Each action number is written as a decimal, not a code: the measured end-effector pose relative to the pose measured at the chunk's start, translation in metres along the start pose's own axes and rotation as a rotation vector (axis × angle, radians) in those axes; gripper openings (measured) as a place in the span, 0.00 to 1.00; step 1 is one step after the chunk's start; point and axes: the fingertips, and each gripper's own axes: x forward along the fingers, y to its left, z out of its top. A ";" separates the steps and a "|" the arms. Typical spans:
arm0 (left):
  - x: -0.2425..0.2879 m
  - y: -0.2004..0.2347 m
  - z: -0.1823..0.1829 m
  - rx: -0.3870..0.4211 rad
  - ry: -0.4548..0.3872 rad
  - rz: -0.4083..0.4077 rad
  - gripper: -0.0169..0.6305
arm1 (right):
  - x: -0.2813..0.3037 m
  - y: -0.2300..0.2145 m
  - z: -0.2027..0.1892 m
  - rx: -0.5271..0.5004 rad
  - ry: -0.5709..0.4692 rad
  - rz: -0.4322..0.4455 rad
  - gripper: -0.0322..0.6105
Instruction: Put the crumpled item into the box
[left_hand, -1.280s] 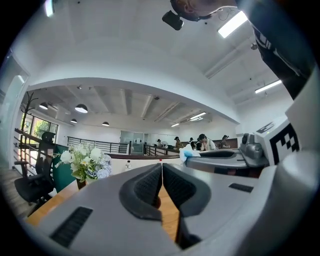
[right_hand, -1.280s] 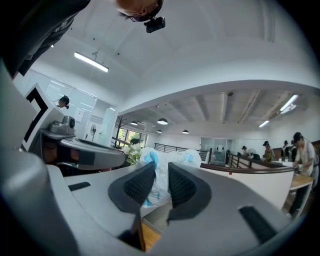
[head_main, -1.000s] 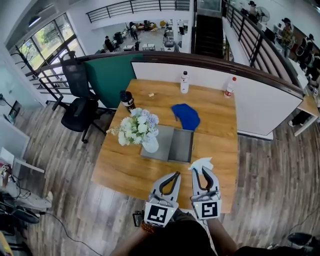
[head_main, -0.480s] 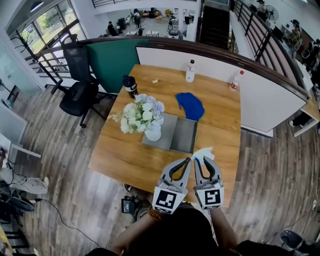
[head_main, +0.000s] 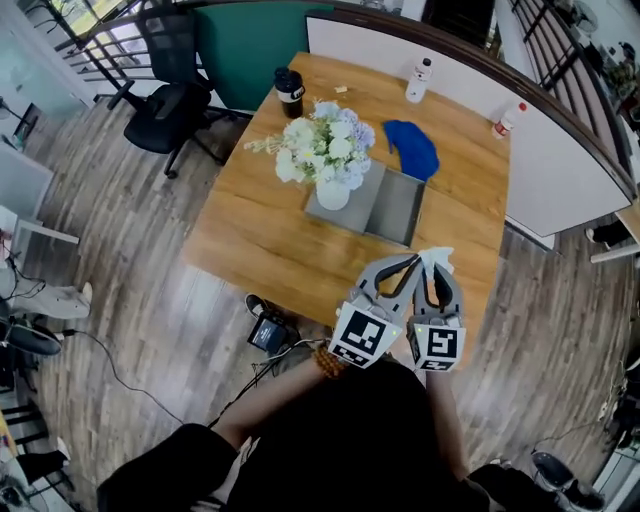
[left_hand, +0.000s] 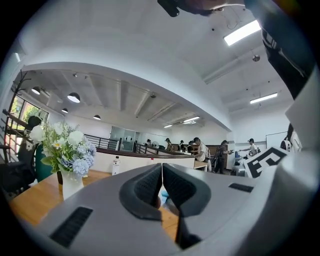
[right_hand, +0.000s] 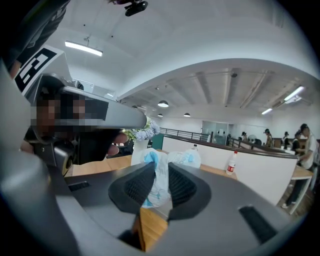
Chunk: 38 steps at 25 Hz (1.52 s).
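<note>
My right gripper (right_hand: 159, 170) is shut on the crumpled item (right_hand: 161, 186), a white wad with blue print that bulges above the pads. In the head view the crumpled item (head_main: 438, 258) sticks out of the right gripper (head_main: 437, 270) over the table's near right edge. The left gripper (head_main: 411, 263) lies close beside it, tips nearly touching the wad. Its jaws are shut with nothing between them in the left gripper view (left_hand: 162, 169). The box (head_main: 398, 207) is a flat grey open case in the middle of the table, beyond both grippers.
A white vase of flowers (head_main: 327, 152) stands on the box's left half. A blue cloth (head_main: 412, 149) lies behind the box. Two bottles (head_main: 417, 80) (head_main: 508, 120) and a dark cup (head_main: 290, 92) stand at the far edge. A black office chair (head_main: 170, 90) is left of the wooden table (head_main: 260, 240).
The left gripper has moved right until it lies against the right one. The head view has pulled back and tilted down. The right gripper has kept the wad.
</note>
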 end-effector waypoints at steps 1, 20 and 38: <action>-0.001 0.001 0.000 -0.001 0.000 0.002 0.06 | 0.001 0.002 -0.003 0.003 0.008 0.007 0.18; -0.030 0.020 -0.002 0.064 0.008 0.076 0.06 | 0.020 0.048 -0.022 -0.022 0.045 0.148 0.18; -0.021 0.028 -0.004 0.110 0.015 0.107 0.06 | 0.045 0.035 -0.035 -0.028 0.071 0.165 0.19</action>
